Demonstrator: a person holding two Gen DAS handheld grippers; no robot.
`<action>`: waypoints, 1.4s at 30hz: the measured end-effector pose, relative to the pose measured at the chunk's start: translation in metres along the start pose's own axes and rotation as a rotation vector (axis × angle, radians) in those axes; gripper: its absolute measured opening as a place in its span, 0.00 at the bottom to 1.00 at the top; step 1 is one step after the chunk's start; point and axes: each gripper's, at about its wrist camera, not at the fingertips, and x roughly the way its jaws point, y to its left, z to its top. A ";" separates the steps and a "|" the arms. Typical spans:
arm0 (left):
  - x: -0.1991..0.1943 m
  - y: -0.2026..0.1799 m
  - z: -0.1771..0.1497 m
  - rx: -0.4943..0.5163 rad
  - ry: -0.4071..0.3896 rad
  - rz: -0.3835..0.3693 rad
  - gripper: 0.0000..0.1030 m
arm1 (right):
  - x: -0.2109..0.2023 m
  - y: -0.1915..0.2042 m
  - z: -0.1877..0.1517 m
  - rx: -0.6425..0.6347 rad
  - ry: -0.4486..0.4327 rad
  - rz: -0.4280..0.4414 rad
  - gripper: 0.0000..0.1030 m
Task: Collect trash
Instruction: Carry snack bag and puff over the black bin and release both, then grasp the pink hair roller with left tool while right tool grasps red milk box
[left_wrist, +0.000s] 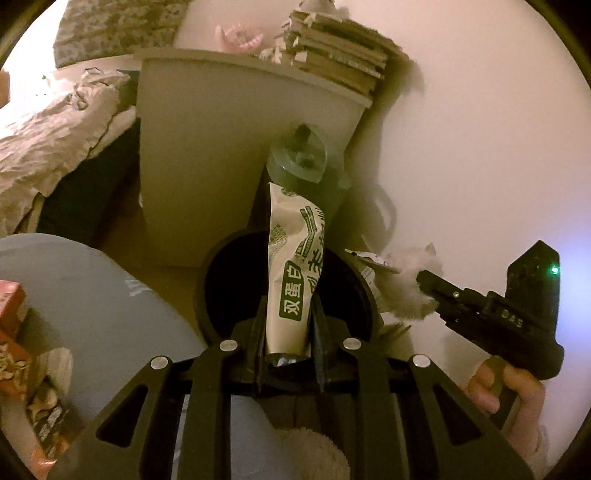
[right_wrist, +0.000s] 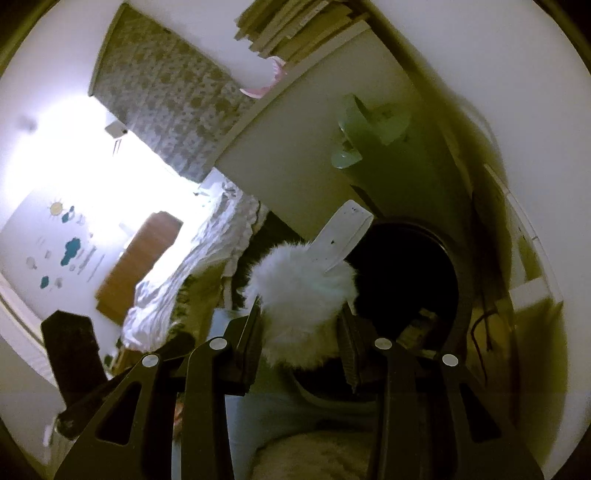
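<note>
Your left gripper (left_wrist: 288, 332) clenches the crumpled white-and-green snack wrapper (left_wrist: 293, 273) over the round black bin (left_wrist: 210, 280) | right gripper (right_wrist: 301, 325) grips the fluffy white tuft (right_wrist: 303, 295) above the rim | neither dropped yet.

left wrist: close, looks down along its claw (left_wrist: 288, 325) | right wrist: close, tilted, from the right | shared: black bin (left_wrist: 218, 280) (right_wrist: 424, 258), grey cabinet (left_wrist: 192, 155) (right_wrist: 303, 147)
</note>
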 end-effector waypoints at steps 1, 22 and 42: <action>0.006 0.000 0.001 0.001 0.009 -0.002 0.20 | 0.001 -0.001 0.000 0.001 0.001 -0.001 0.35; 0.016 -0.010 0.004 0.048 0.016 0.023 0.60 | 0.015 -0.005 0.002 0.006 0.024 -0.018 0.63; -0.195 0.164 -0.088 -0.272 -0.183 0.356 0.62 | 0.105 0.220 -0.065 -0.565 0.392 0.208 0.75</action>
